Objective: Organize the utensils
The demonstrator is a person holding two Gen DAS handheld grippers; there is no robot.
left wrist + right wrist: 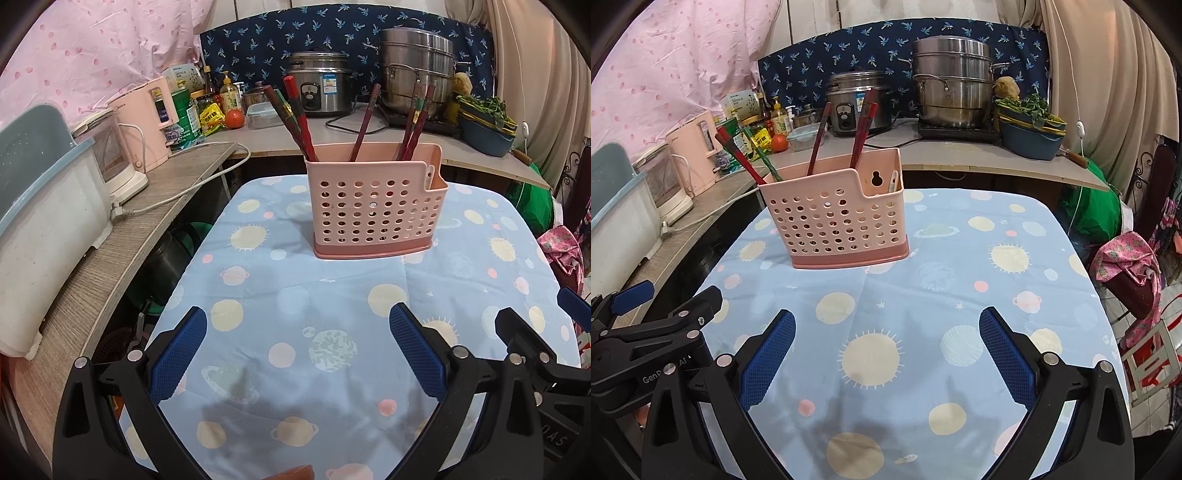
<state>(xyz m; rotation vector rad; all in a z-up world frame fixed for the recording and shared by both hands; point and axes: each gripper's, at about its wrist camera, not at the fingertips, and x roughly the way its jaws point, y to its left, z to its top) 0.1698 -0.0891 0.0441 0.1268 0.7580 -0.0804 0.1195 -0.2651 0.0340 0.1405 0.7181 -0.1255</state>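
- While both hover low, the left gripper point(297, 345) and right gripper point(886, 347) gape wide, holding nothing, over bare planet-print tablecloth point(960, 266).
- Ahead, well apart from the jaws, the pink utensil caddy point(373, 206) stands upright at 12 o'clock from the left, 11 o'clock from the right.
- Red chopsticks point(299, 118) lean inside it, near the table's far edge.

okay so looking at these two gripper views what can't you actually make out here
- Lower ends of the chopsticks: both views, hidden inside the pink holder.
- White utensil in the holder's side pocket: right wrist view, only its tip shows.
- Rice cooker label: left wrist view, too small to read.
- Orange shape: left wrist view, cut off by the bottom edge.
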